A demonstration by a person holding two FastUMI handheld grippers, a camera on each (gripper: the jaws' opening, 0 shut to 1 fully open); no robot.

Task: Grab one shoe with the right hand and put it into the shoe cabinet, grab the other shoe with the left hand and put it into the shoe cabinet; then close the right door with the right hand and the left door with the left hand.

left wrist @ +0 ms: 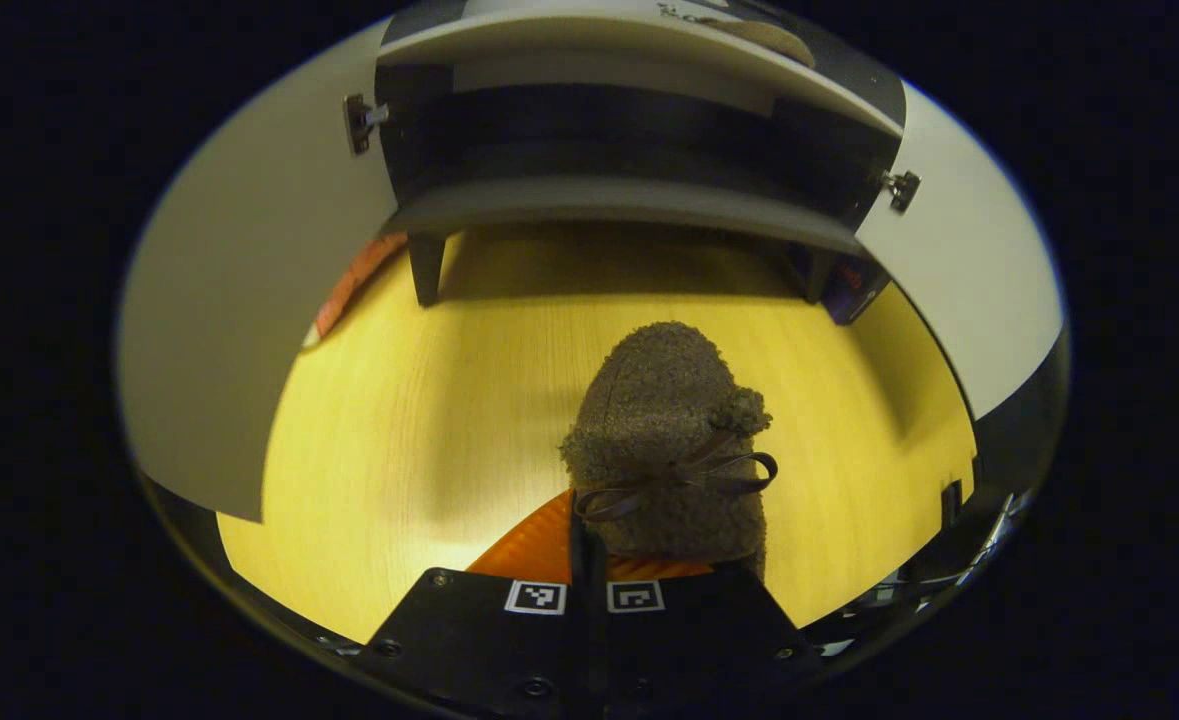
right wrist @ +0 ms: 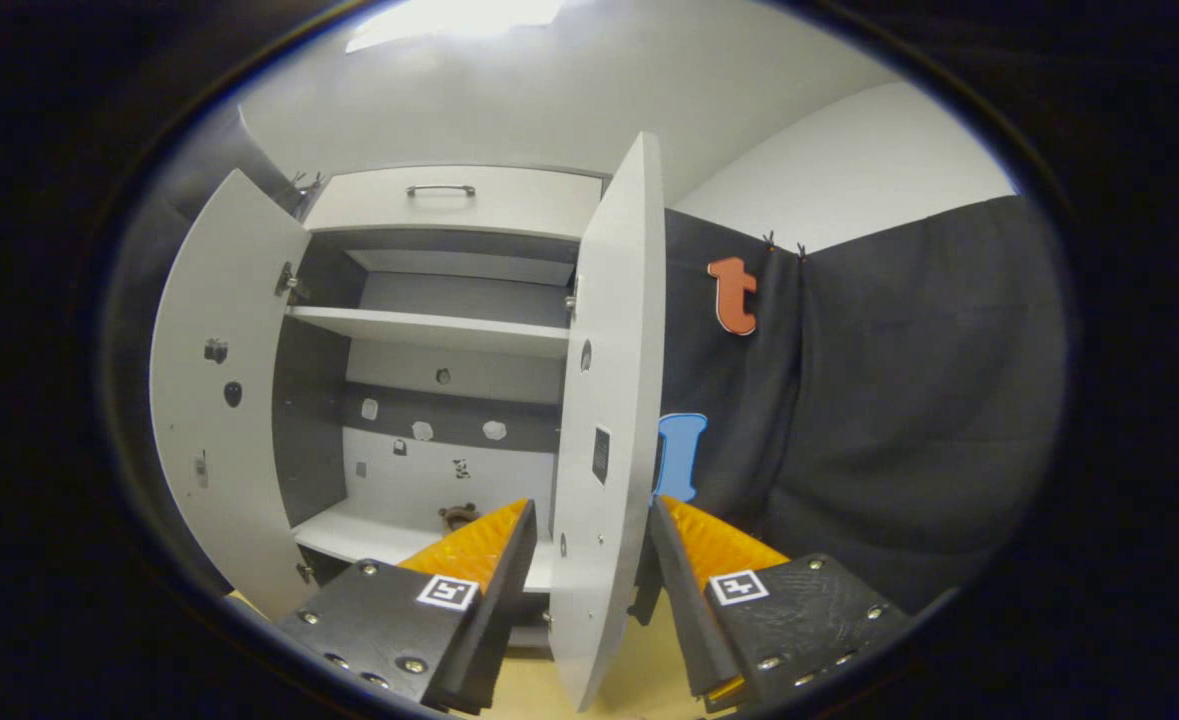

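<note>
Shoe: a brown fuzzy slipper [left wrist: 671, 440] with a thin dark bow is seen in the left gripper view, held out in front of the shoe cabinet [left wrist: 629, 150], its toe pointed toward the cabinet's open front and raised over the yellow wooden floor [left wrist: 419, 430].
Left gripper: the left gripper [left wrist: 589, 545] is closed on the slipper's heel end; its orange fingers [left wrist: 534, 545] are pressed together at the slipper's rim, with hardly any gap seen between the black finger mounts.
Other shoe: something small, dark and bow-like [right wrist: 457, 516] is made out on the cabinet's bottom shelf in the right gripper view; whether it is the second slipper cannot be told for sure, being too small.
Right gripper: the right gripper [right wrist: 589, 545] is held spread wide, with the edge of the cabinet's right door [right wrist: 609, 400] standing between its orange fingers [right wrist: 474, 545]; contact with the door cannot be told.
Cabinet: a white cabinet with a dark grey interior, a middle shelf [right wrist: 429, 328] and a drawer with a metal handle [right wrist: 441, 189] on top is seen; it is raised on short dark legs above the floor.
Doors: both are swung out from the cabinet, the left door [right wrist: 219, 400] wide, the right door edge-on to the right gripper's camera.
Hinges: metal hinges [left wrist: 359, 120] are seen on either side of the cabinet opening.
</note>
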